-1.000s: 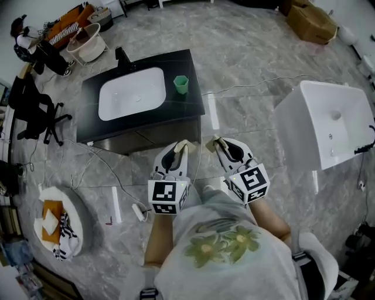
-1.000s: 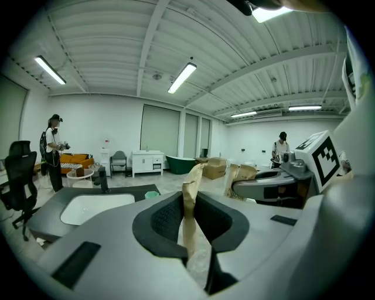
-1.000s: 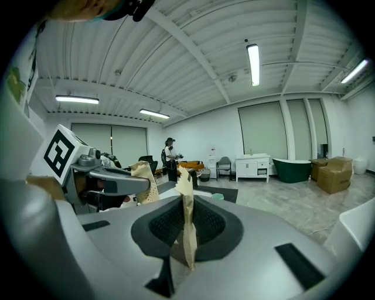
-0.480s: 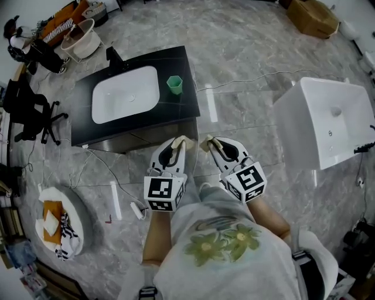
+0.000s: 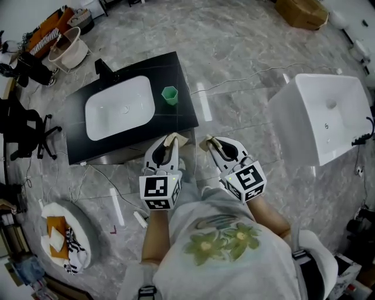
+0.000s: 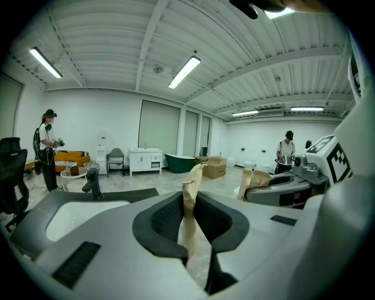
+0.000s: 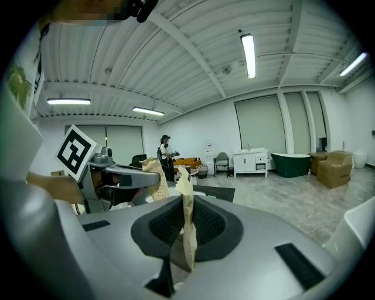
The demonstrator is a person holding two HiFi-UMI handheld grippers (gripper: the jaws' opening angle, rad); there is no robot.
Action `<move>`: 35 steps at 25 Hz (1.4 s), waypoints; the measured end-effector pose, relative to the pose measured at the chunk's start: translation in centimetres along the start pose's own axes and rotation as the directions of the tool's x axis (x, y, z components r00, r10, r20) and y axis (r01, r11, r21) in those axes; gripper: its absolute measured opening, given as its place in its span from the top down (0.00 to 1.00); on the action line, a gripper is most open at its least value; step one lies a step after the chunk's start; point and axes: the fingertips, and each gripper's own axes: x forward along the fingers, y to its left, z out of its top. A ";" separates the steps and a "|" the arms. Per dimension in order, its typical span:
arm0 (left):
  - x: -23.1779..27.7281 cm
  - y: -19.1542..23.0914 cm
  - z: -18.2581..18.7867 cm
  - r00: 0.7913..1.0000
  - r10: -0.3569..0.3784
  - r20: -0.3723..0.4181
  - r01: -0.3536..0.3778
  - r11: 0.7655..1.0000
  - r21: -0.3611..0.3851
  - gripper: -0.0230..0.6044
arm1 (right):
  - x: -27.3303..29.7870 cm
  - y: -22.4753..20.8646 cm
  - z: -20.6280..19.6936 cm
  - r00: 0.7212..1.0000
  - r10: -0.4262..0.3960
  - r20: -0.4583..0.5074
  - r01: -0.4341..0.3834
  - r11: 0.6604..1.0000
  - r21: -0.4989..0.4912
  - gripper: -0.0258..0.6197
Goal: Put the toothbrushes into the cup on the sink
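Note:
A green cup (image 5: 170,95) stands on the right part of the black sink counter (image 5: 186,120), beside the white basin (image 5: 120,108). My left gripper (image 5: 171,140) hovers just off the counter's front edge. It is shut on a toothbrush in tan paper wrapping (image 6: 190,205), which stands upright between the pads. My right gripper (image 5: 209,143) is level with it over the floor, shut on a second tan wrapped toothbrush (image 7: 186,228). Each gripper view shows the other gripper (image 6: 284,187) (image 7: 114,176) alongside. The cup does not show in the gripper views.
A black faucet (image 5: 104,67) stands at the counter's back. A white freestanding basin (image 5: 322,117) sits to the right, with a cable (image 5: 246,82) across the marble floor. A round basket of cloths (image 5: 64,234), a black chair (image 5: 23,126) and a cardboard box (image 5: 302,12) surround the area. People stand far off.
In the head view the sink counter and cup have drifted left and come closer to the grippers. Both grippers keep the same hold on their wrapped toothbrushes.

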 end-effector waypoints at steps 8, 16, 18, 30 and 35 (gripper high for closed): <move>3.0 6.4 2.2 0.999 -0.042 0.004 0.042 0.999 0.000 0.85 | 6.3 -1.1 2.7 0.998 -0.068 -0.008 0.068 0.998 0.002 0.87; 5.2 11.8 3.6 0.997 -0.077 0.019 0.077 0.997 -0.007 0.85 | 11.3 -1.5 4.5 0.994 -0.113 -0.006 0.113 0.994 0.005 0.87; 5.8 12.9 3.6 0.996 -0.088 0.016 0.088 0.996 -0.006 0.85 | 12.4 -1.7 4.6 0.992 -0.127 -0.012 0.128 0.992 0.007 0.87; 9.8 17.9 4.2 0.988 -0.157 -0.003 0.157 0.988 -0.010 0.85 | 17.4 -3.1 5.4 0.979 -0.201 -0.039 0.202 0.979 0.028 0.87; 11.2 19.3 3.9 0.983 -0.185 -0.012 0.185 0.983 -0.015 0.85 | 18.9 -3.6 5.1 0.970 -0.236 -0.056 0.238 0.971 0.034 0.87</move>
